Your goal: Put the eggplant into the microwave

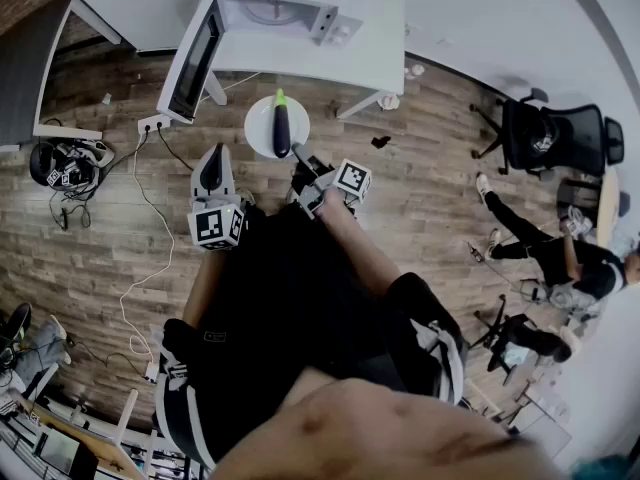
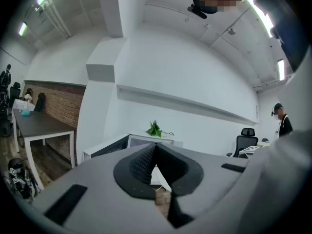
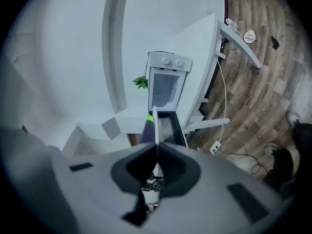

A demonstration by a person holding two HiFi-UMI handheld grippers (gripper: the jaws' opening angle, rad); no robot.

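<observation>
Holds the eggplant (image 1: 282, 128) flat on a white plate (image 1: 258, 118), right gripper (image 1: 299, 160) pinching the rim for level carrying, near the open microwave (image 1: 330, 18). Holds left gripper (image 1: 212, 166) aside, pressed together, empty.

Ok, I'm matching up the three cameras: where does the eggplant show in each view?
Head view: the eggplant lies upper centre on the white plate, below the microwave.
Left gripper view: not in it.
Right gripper view: eggplant at centre, just left of the white plate seen edge-on, green tip toward the microwave.
Shared landmark: the microwave with the plant on top, in all three views.
</observation>
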